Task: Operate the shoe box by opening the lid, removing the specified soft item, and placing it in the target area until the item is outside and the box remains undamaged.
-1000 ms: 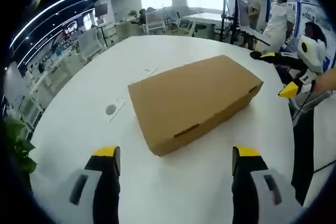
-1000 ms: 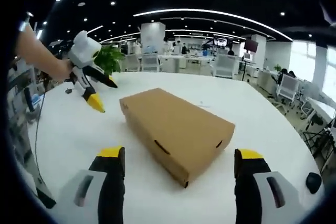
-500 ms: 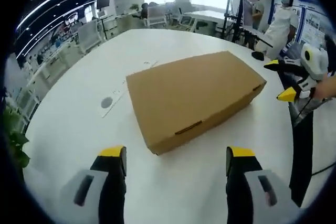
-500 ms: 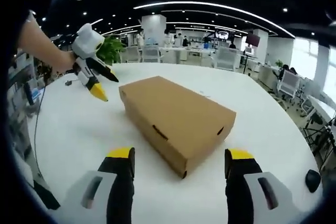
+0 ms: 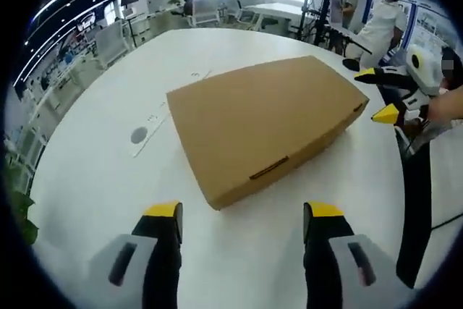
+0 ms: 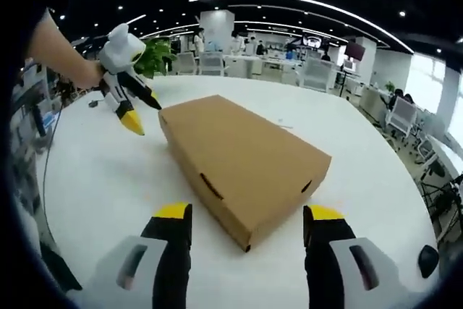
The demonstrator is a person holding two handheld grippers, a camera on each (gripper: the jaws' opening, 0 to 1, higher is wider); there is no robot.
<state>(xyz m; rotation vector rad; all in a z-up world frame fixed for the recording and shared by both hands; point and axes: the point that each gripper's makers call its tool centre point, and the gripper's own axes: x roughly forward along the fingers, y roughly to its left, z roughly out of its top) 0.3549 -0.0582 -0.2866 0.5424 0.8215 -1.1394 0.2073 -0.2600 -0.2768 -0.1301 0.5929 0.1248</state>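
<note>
Closed shoe box [image 5: 264,122] lies flat on a round white table [image 5: 94,179], lid on, both grippers off it.

The left gripper [image 5: 244,215] and right gripper [image 6: 246,216] hover near opposite ends of the box, jaws spread and holding nothing. A grey round disc [image 5: 139,135] and a flat strip sit on the table beside the box. Office chairs [image 6: 312,72], desks and a green plant [image 6: 154,57] stand beyond; a person in white [image 5: 381,21] stands past the table edge.
</note>
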